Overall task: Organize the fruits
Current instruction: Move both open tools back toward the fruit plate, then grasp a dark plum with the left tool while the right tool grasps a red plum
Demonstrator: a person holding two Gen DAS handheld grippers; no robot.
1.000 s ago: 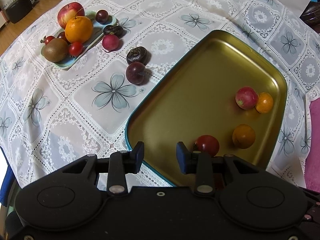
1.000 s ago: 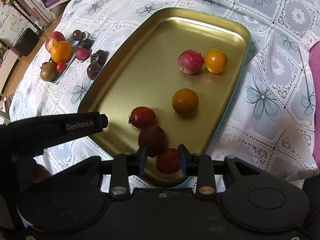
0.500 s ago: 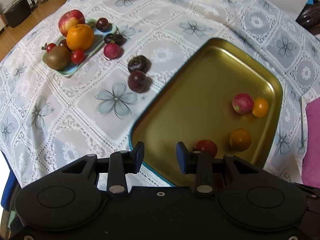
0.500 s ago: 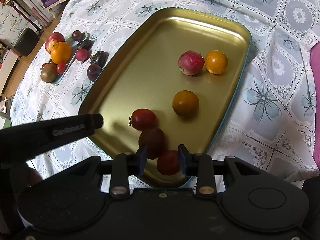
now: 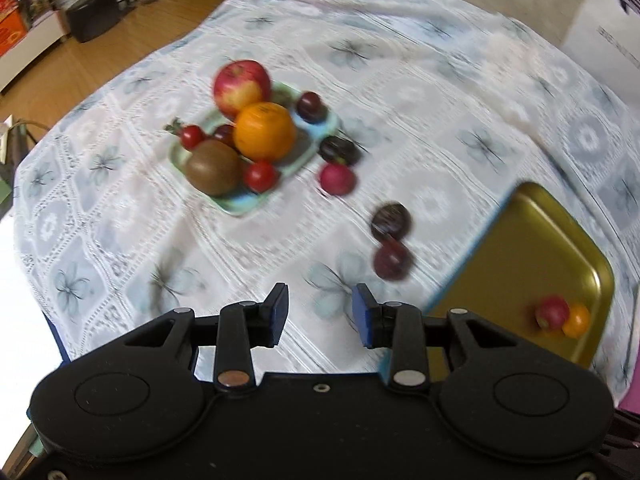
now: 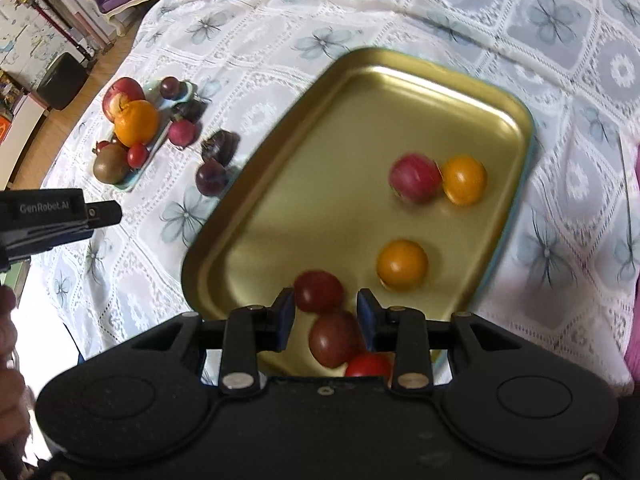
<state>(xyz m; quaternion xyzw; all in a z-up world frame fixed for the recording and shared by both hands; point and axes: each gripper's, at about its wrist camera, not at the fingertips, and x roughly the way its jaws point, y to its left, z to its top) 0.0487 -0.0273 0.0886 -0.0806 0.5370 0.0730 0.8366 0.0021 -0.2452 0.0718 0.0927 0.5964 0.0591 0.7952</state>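
Note:
A gold tray (image 6: pixel 360 120) holds several small fruits: a pink one (image 6: pixel 416 178), two orange ones (image 6: pixel 464 180), dark red ones (image 6: pixel 320 290). My right gripper (image 6: pixel 326 318) is open and empty above the tray's near end, over a dark fruit (image 6: pixel 334 338). My left gripper (image 5: pixel 320 314) is open and empty above the tablecloth, left of the tray (image 5: pixel 532 248). Ahead of it lie two dark purple fruits (image 5: pixel 392 258) and a pink fruit (image 5: pixel 337 178). A small green plate (image 5: pixel 240 204) holds an apple (image 5: pixel 242 86), an orange (image 5: pixel 264 130), a kiwi (image 5: pixel 214 168) and small red fruits.
A white lace tablecloth with blue flowers (image 5: pixel 440 100) covers the round table. The left gripper shows from the side in the right wrist view (image 6: pixel 60 216). Wooden floor and a black box (image 5: pixel 92 12) lie beyond the table's far left edge.
My left gripper has swung left off the tray toward the loose fruits and the green plate, with motion blur. My right gripper has moved slightly forward over the tray. Both stay open.

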